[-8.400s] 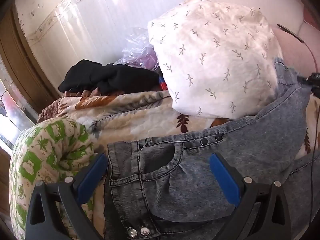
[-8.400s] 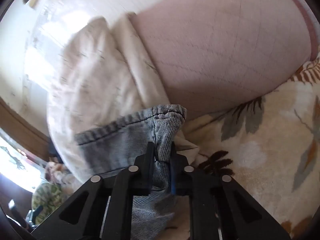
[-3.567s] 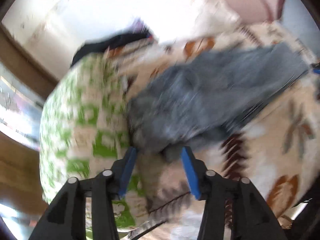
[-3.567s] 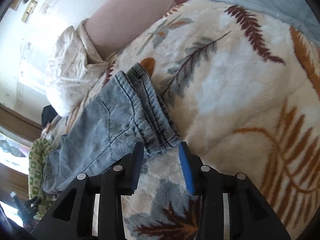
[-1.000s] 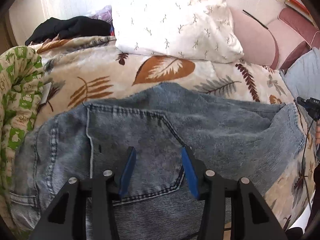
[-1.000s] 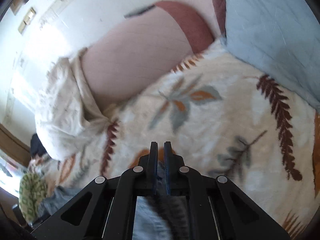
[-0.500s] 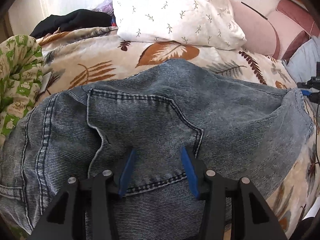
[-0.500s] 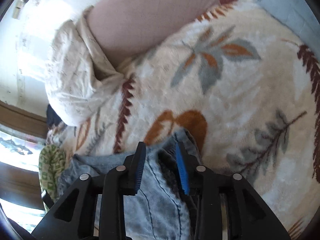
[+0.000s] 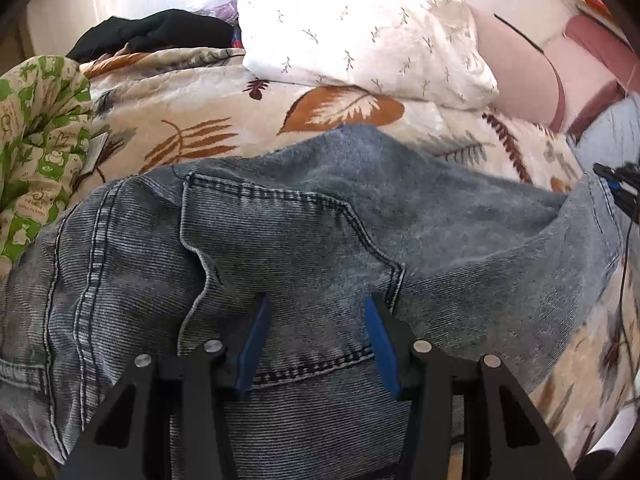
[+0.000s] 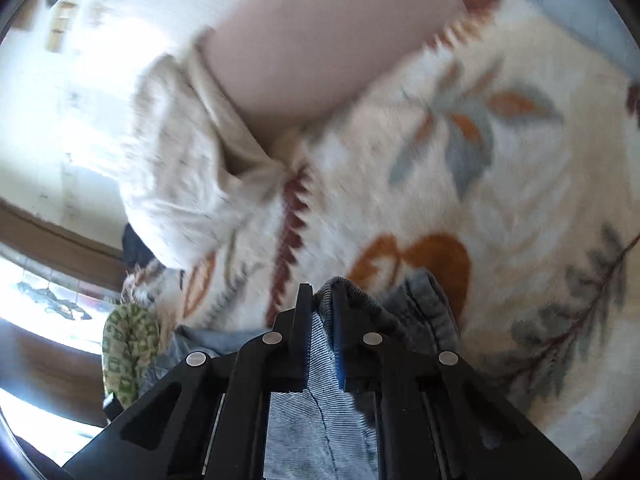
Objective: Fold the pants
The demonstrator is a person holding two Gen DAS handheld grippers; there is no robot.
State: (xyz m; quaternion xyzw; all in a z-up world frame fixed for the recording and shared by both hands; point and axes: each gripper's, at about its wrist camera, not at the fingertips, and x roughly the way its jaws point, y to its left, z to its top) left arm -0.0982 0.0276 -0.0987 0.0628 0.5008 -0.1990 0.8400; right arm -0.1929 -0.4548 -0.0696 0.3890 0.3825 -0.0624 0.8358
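Observation:
Blue-grey jeans [image 9: 300, 232] lie spread on the leaf-patterned blanket [image 9: 180, 92], back pocket up. In the left wrist view, my left gripper [image 9: 316, 300] hovers just over that pocket with its blue pads apart and no cloth pinched between them. At the far right end of the jeans, the right gripper [image 9: 618, 184] shows as a small dark shape. The right wrist view is blurred. There my right gripper [image 10: 321, 292] is shut on a raised fold of the jeans [image 10: 424, 304] at their edge, and denim runs back under its fingers.
A white sprigged pillow [image 9: 360, 24] and a pink bolster [image 9: 516, 64] lie beyond the jeans. A green patterned quilt [image 9: 36, 128] bunches at the left, with a black garment [image 9: 156, 32] behind it. The blanket [image 10: 500, 184] stretches on past the right gripper.
The right gripper opened over the jeans' edge half a second ago and has closed on a fold of it. The left gripper has stayed over the back pocket.

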